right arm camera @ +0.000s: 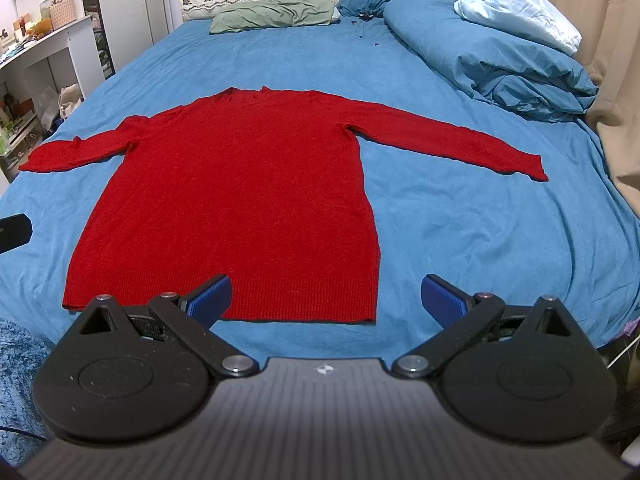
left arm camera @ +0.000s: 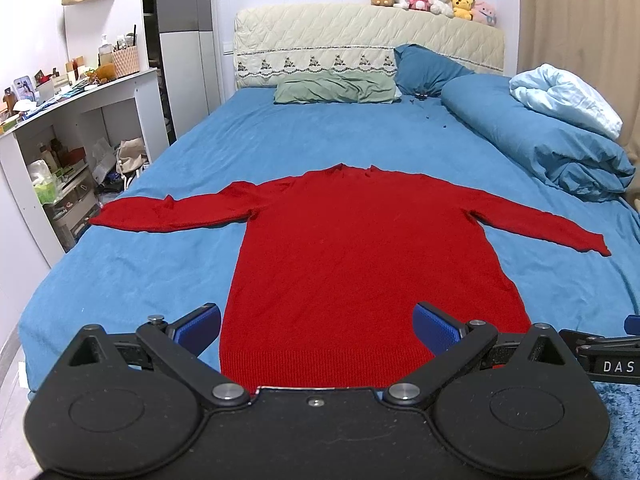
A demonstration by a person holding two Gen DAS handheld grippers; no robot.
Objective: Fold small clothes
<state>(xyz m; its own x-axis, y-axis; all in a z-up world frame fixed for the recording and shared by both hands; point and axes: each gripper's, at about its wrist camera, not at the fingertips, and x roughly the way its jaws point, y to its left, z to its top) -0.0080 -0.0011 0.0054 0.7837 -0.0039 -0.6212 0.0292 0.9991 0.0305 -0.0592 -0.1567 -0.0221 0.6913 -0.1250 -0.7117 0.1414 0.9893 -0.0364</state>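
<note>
A red knitted long-sleeved sweater (left arm camera: pixel 360 248) lies flat and face-up on the blue bed sheet (left arm camera: pixel 132 276), its ribbed hem nearest the two claws, its collar pointing away from them and both sleeves stretched out to the sides. The left gripper (left arm camera: pixel 318 326) hangs over the hem with its jaws spread wide and nothing between them; its blue ribbed pads (left arm camera: pixel 199 327) bracket the lower body of the sweater, the left pad over bare sheet just outside the garment's left edge, the right one over the red knit near the right edge. The right gripper (right arm camera: pixel 326 300) is likewise wide open and empty, set further to the right: its left pad sits over the hem ribbing, its right pad over plain sheet beyond the sweater's right lower corner. Whether any pad touches the fabric cannot be told. Far ahead of both claws, past the collar, a flat sage-green pillow (left arm camera: pixel 336 87) lies against the cream quilted headboard (left arm camera: pixel 360 36), on top of which sits a row of small plush toys (left arm camera: pixel 434 2). Ahead and to the right a bunched blue duvet (right arm camera: pixel 500 60) is piled with a pale blue crumpled cloth (right arm camera: pixel 516 12) on it. Off to the left stands a cluttered white shelf unit (left arm camera: pixel 84 120).
</note>
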